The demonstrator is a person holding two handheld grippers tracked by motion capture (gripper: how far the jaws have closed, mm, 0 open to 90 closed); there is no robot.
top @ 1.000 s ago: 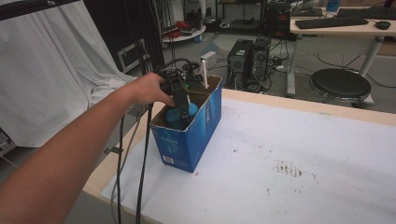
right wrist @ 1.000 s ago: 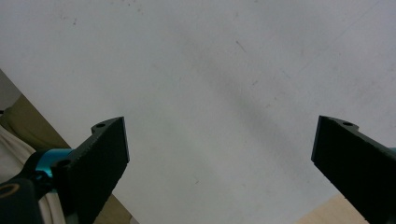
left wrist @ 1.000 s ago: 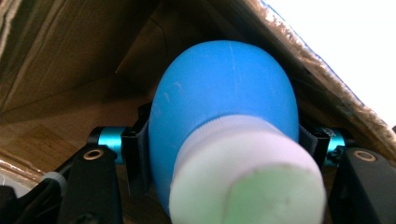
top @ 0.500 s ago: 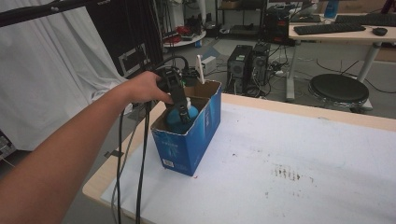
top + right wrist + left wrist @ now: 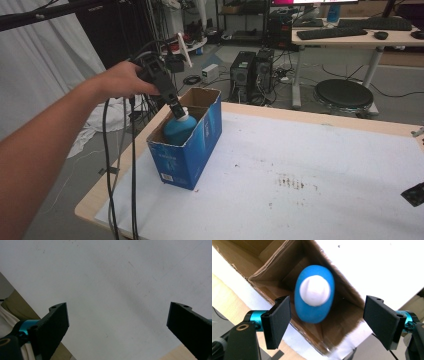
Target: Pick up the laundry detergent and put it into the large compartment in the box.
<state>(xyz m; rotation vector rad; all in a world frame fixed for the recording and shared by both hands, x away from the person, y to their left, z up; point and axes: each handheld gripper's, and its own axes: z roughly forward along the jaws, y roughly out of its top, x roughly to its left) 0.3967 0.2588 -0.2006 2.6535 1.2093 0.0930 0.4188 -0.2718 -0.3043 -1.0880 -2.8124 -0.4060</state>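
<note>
Now higher, left gripper (image 5: 176, 109) jaws freshly parted (blue bottle (image 5: 314, 293) loose in box (image 5: 192, 150)).

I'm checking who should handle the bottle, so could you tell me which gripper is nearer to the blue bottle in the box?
Left. The left gripper hangs just above the blue bottle in the cardboard box, jaws open. The right gripper sits at the table's far right edge.

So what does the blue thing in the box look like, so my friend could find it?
Look at the white table, then at the blue cardboard box standing open near its left edge. Inside stands a round blue bottle with a white cap. It is the one rounded, bright blue thing among brown cardboard walls, right under the left gripper and its open fingers.
</note>
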